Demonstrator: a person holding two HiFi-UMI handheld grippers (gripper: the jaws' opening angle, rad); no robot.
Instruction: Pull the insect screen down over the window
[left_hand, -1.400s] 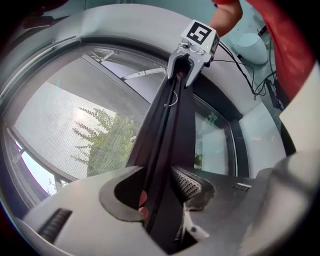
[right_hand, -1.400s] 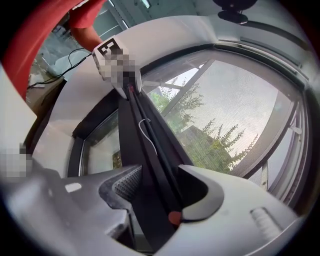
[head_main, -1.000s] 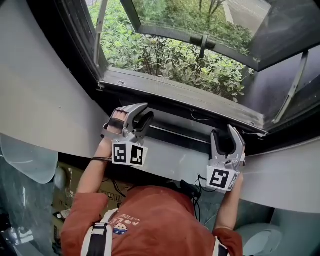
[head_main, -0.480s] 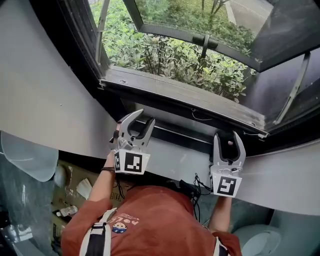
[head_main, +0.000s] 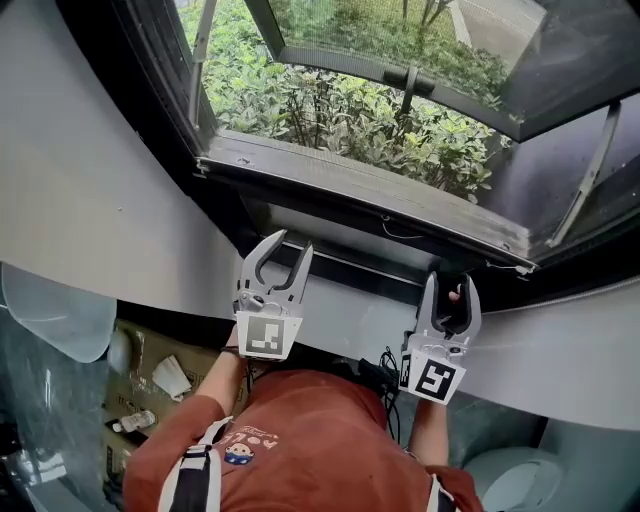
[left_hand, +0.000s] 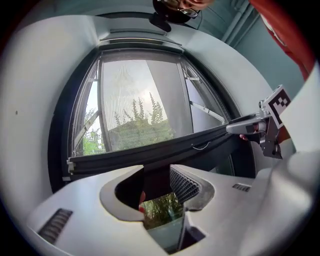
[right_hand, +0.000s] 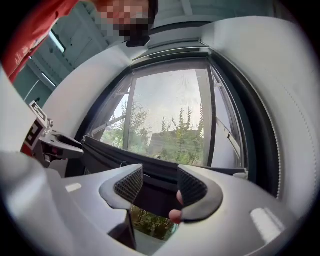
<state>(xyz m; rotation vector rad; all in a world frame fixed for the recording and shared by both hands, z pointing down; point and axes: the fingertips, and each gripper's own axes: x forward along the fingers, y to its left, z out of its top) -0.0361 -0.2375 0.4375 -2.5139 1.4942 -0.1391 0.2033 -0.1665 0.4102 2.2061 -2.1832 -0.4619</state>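
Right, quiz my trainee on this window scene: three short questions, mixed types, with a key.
1. True or false: only the right gripper is at the insect screen's pull bar; the left gripper hangs clear of it.
2. Outdoors there are: A) brick walls B) green shrubs C) parked cars.
3. In the head view, which gripper's jaws stand wider apart?
Key: 1 false, both grippers straddle the bar. 2 B. 3 the left.
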